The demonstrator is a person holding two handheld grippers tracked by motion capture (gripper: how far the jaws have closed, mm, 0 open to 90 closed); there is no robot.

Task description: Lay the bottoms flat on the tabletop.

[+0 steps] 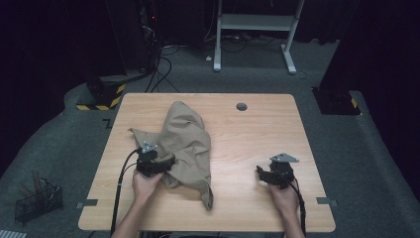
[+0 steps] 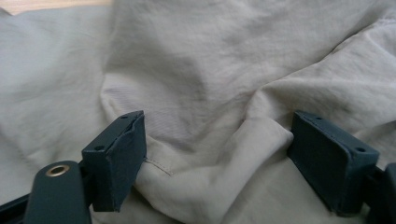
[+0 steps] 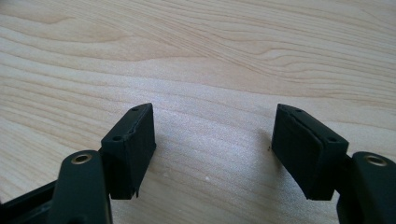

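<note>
1. The left gripper [image 1: 166,163] is sitting at the near-left edge of the tan garment [image 1: 185,144]. Its jaws are standing wide, released, with a raised fold of cloth [image 2: 261,135] lying between the pads and not yet pinched.
2. Judged step: taking hold of that fold. The jaws should be closing squarely over the ridge, deep enough to catch the hemmed edge [image 2: 159,167] and not loose surface cloth alone.
3. The right gripper [image 1: 262,174] is resting over bare wood at the near right, well apart from the garment, jaws released and holding nothing.
4. The garment is lying crumpled on the left half of the table [image 1: 257,134], one tail trailing toward the near edge, its bulk heaped toward the far side.
5. Risk, as judged: a shallow pinch would be slipping off on lifting; the right gripper should be coming across to take a second edge before any spreading.
</note>
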